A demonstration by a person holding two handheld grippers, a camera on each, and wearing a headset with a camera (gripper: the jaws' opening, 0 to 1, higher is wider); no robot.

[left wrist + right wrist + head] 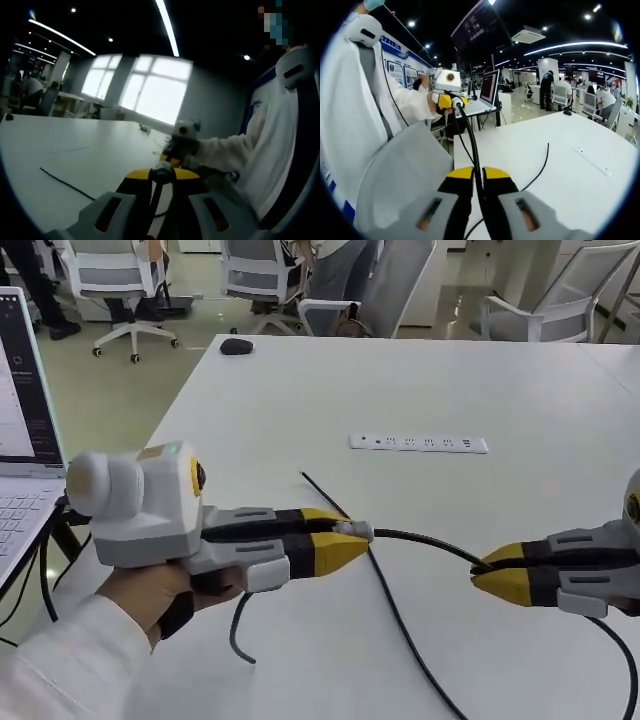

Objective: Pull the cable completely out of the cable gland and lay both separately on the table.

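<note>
My left gripper (358, 538) hovers over the table's near left, shut on the small grey cable gland (354, 530), which pokes out between its yellow tips. The black cable (425, 542) runs from the gland rightward to my right gripper (478, 573), which is shut on it a short span away. The cable's other part (240, 625) hangs below the left gripper. In the left gripper view the gland (163, 172) sits between the shut jaws. In the right gripper view the cable (471, 142) runs from the shut jaws up to the left gripper (454, 101).
A second thin black cable (385, 595) lies diagonally on the white table (500, 390). A white power strip (420, 444) lies mid-table and a black mouse (237, 346) at the far edge. An open laptop (20, 440) stands left. Office chairs (115, 280) stand beyond.
</note>
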